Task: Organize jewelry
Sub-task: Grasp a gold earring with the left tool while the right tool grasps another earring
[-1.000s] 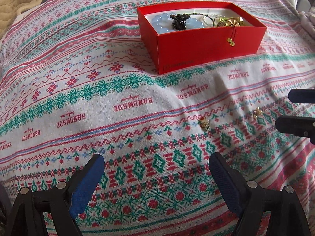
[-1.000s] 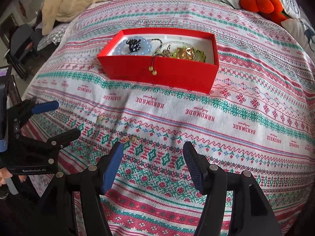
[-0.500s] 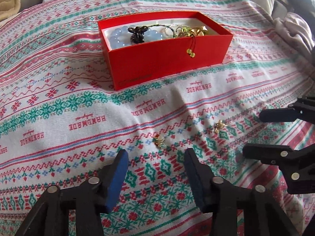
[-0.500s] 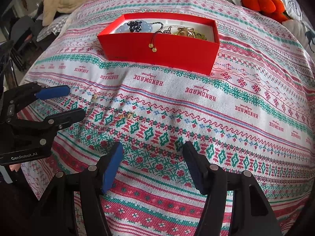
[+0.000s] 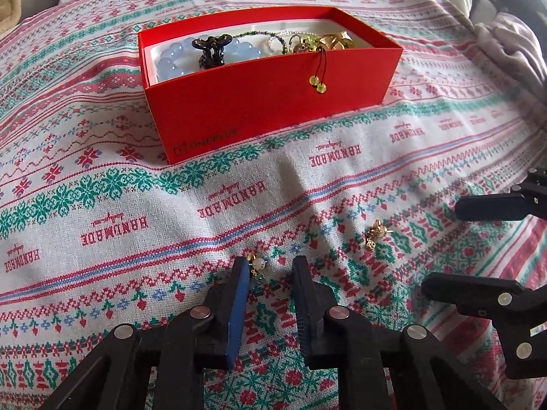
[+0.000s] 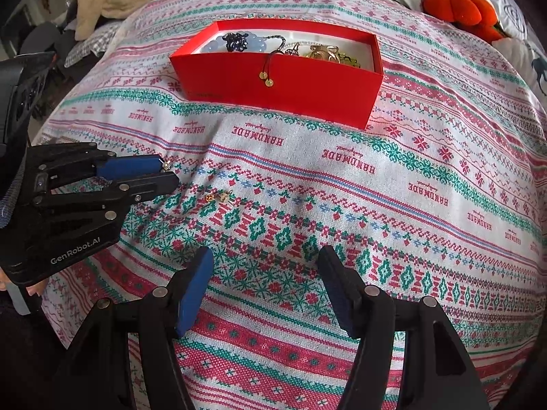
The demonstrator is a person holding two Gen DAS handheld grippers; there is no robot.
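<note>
A red box [image 5: 270, 102] stands on the patterned cloth [image 5: 102, 205] of the bed, toward its far edge. In it lie a pale blue bead bracelet [image 5: 177, 59], a black hair claw [image 5: 210, 49], thin chains and gold pieces [image 5: 333, 41]; two small beads on a cord [image 5: 318, 83] hang over its near wall. The left gripper [image 5: 270, 266] has just been closing, its jaws narrow but apart, a pearl earring [image 5: 257, 264] beside the left pad. A second gold earring [image 5: 374, 235] lies near. The right gripper [image 6: 266, 263] hangs with jaws wide, holding nothing.
</note>
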